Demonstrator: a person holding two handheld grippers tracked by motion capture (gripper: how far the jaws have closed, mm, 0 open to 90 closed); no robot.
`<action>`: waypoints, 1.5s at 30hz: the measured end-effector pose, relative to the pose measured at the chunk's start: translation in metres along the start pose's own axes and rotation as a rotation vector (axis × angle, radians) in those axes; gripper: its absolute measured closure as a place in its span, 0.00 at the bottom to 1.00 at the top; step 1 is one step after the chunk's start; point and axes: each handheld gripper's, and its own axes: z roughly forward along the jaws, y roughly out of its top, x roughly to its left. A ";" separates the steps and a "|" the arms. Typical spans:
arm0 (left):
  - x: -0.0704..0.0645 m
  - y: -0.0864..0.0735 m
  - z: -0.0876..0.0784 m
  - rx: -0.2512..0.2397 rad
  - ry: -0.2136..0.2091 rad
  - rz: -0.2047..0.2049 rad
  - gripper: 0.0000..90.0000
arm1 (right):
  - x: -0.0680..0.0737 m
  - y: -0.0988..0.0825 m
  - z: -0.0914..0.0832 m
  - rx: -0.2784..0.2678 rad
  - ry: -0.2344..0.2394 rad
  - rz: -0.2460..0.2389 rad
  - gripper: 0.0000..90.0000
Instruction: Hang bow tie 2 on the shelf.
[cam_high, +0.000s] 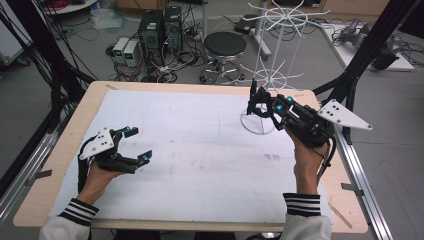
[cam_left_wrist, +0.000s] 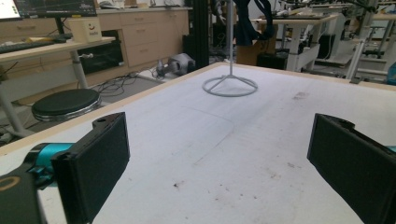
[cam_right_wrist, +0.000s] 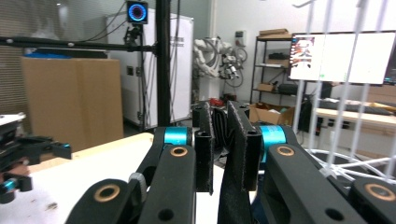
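Between the nearly closed jaws of the right gripper (cam_high: 256, 100) hangs a dark strap of fabric (cam_right_wrist: 232, 186), pinched upright between the two black pads; in the right gripper view it runs down from the jaw tips toward the bottom edge. The gripper is raised at the far right of the table (cam_high: 60, 155), just beside the white wire rack (cam_high: 280, 50), whose ring base (cam_left_wrist: 229, 87) stands on the white table cover (cam_high: 200, 150). The left gripper (cam_high: 136, 145) hovers low over the near left of the cover, well apart, its jaws spread wide with nothing between them.
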 end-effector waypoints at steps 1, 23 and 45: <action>0.000 -0.001 -0.001 -0.004 0.001 -0.005 0.07 | -0.001 0.000 -0.001 0.002 -0.008 0.001 0.90; 0.003 -0.013 -0.006 0.000 0.033 -0.011 0.07 | -0.038 0.006 -0.025 -0.005 -0.198 -0.018 0.90; 0.006 -0.017 -0.010 0.006 0.025 -0.020 0.07 | -0.075 0.001 -0.018 -0.005 -0.378 -0.018 0.90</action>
